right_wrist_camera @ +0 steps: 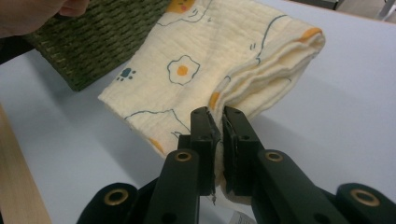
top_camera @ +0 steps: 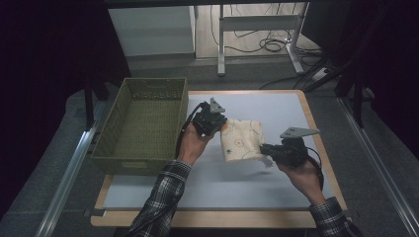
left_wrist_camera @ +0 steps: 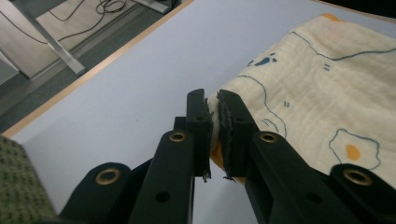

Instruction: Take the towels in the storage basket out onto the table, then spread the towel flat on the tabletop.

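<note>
A folded cream cloth (top_camera: 240,139) printed with fried eggs and blue outlines hangs above the pale table mat (top_camera: 207,182), held between both hands. My left gripper (top_camera: 221,129) is shut on the cloth's left corner; in the left gripper view the jaws pinch the cloth (left_wrist_camera: 317,93) edge at my left gripper (left_wrist_camera: 214,105). My right gripper (top_camera: 263,149) is shut on its lower right corner; in the right gripper view the folded cloth (right_wrist_camera: 201,70) layers are clamped at my right gripper (right_wrist_camera: 218,119). A shadow of the cloth lies on the mat below.
A green woven basket (top_camera: 141,126) stands open at the left of the mat, close beside the left hand, and its corner (right_wrist_camera: 93,42) lies behind the cloth. The wooden table edge (top_camera: 316,128) frames the mat. Desk legs and cables (top_camera: 267,44) stand on the floor beyond.
</note>
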